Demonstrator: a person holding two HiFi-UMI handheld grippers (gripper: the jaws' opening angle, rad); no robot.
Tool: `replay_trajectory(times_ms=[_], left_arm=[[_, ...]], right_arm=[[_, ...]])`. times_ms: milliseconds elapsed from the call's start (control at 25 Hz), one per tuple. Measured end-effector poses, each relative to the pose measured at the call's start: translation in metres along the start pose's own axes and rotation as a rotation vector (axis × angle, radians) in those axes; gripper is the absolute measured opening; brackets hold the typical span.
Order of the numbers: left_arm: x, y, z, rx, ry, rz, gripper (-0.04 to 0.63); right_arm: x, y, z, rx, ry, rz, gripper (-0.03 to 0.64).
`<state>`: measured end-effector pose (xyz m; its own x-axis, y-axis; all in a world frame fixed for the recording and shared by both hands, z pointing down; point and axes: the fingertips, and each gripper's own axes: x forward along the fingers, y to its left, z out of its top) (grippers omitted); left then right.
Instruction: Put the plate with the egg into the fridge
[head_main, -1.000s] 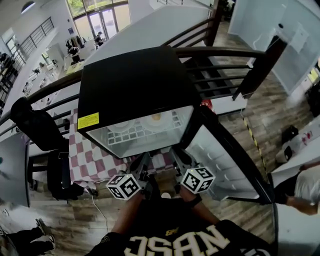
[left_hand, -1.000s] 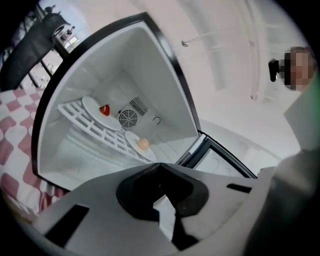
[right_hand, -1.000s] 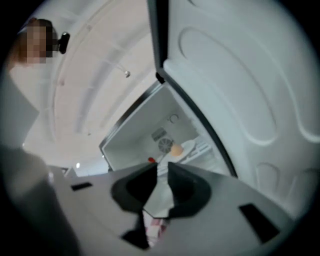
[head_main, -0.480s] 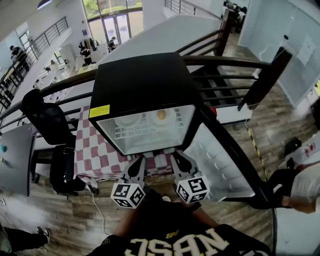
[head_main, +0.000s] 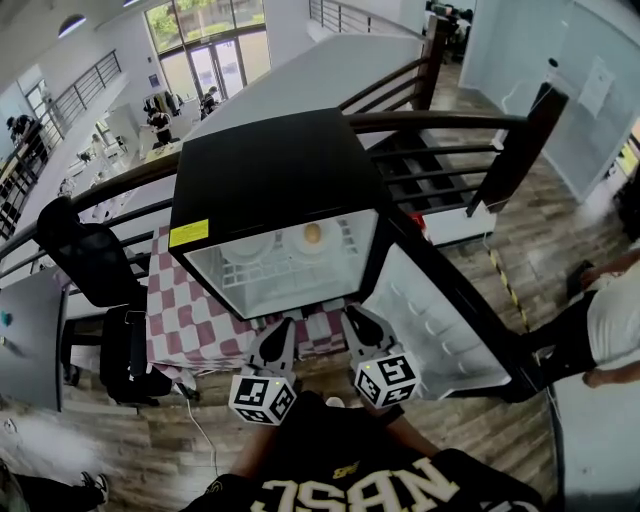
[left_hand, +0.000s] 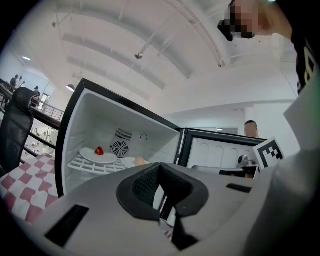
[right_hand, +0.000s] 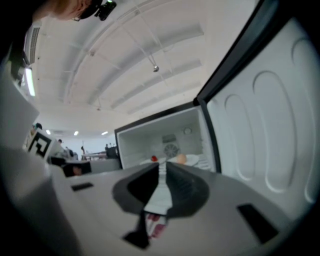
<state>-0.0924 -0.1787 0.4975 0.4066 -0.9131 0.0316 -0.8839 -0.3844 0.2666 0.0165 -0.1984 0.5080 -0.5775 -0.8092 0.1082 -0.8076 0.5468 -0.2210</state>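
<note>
The black fridge (head_main: 270, 170) stands with its door (head_main: 440, 320) swung wide to the right. On its white wire shelf lies a white plate (head_main: 322, 243) with a tan egg (head_main: 312, 234), beside a second plate (head_main: 248, 247). In the left gripper view that second plate (left_hand: 97, 155) carries a small red item, and the egg (left_hand: 140, 161) peeks over my jaws. My left gripper (head_main: 272, 340) hangs shut and empty below the fridge opening. My right gripper (head_main: 362, 325) points at the shelf, jaws a narrow slit apart with nothing between them; the egg (right_hand: 181, 158) shows beyond them.
The fridge sits on a table with a red-and-white checkered cloth (head_main: 190, 310). A black office chair (head_main: 90, 260) stands at the left and a dark railing (head_main: 440, 120) runs behind. A person (head_main: 610, 330) bends over at the right edge, on the wooden floor.
Both grippers have drawn back a little from the fridge opening and sit lower in view. The person at the right has come further into view. The plates stay on the shelf.
</note>
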Motion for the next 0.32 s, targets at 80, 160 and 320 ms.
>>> replay_trajectory(times_ms=[80, 160, 320], left_arm=[[0.001, 0.001, 0.0, 0.002, 0.002, -0.001, 0.021], [0.0, 0.001, 0.003, 0.007, -0.001, 0.002, 0.021], [-0.006, -0.003, 0.01, 0.037, -0.01, 0.004, 0.021]], right_arm=[[-0.001, -0.004, 0.002, 0.005, -0.007, -0.011, 0.057], [-0.001, -0.006, 0.004, 0.009, -0.009, -0.018, 0.057], [-0.004, 0.0, 0.005, 0.015, -0.001, -0.009, 0.055]])
